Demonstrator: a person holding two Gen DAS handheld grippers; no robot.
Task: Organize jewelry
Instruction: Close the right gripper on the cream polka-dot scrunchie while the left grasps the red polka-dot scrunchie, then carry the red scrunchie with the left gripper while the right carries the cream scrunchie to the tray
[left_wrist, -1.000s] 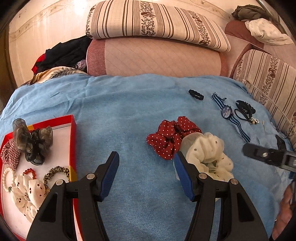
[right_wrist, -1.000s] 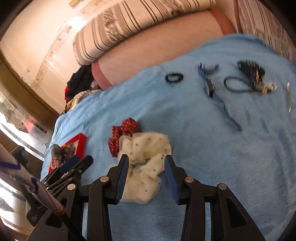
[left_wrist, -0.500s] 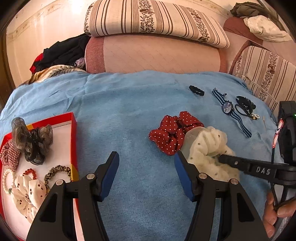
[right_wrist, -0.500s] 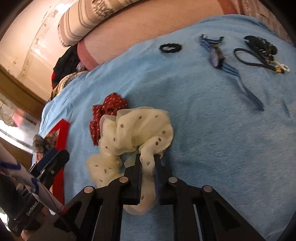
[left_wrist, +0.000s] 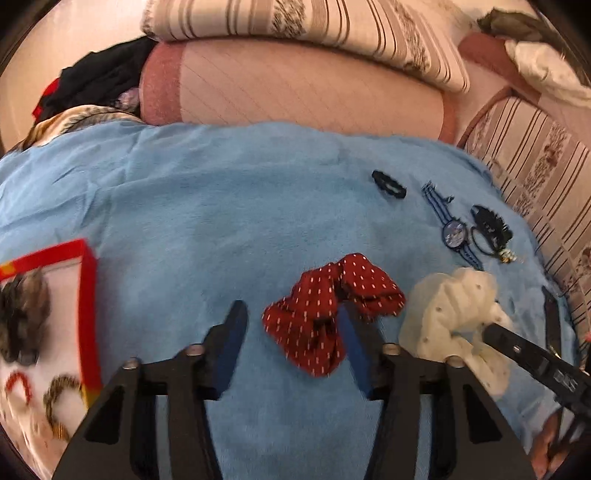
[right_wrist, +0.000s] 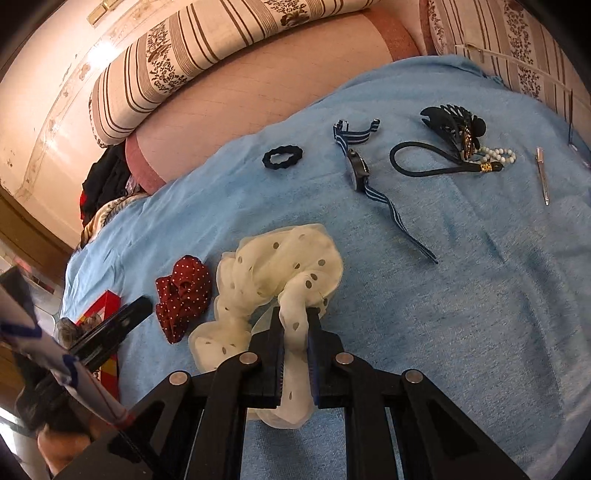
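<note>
The right hand-held gripper (right_wrist: 295, 332) has clenched on the cream scrunchie (right_wrist: 280, 273), ready for the tray (left_wrist: 88, 295), while the left hand-held gripper (left_wrist: 291, 343), closing, straddles the red scrunchie (left_wrist: 325, 314) ungripped.

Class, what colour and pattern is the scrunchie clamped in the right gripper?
Cream scrunchie with dark polka dots, clearest in the right wrist view.

We note that the right gripper (right_wrist: 295, 328), which a second ago stood open around the cream dotted chiffon scrunchie (right_wrist: 273, 266), is now clamped on a fold of it. The left gripper (left_wrist: 291, 332) has shifted across the blue blanket (left_wrist: 184, 206) toward the dark red white-dotted fabric scrunchie (left_wrist: 325, 314), which now lies between its closing jaws. The red-rimmed tray (left_wrist: 86, 295) sits further toward the left edge of the left wrist view.
</note>
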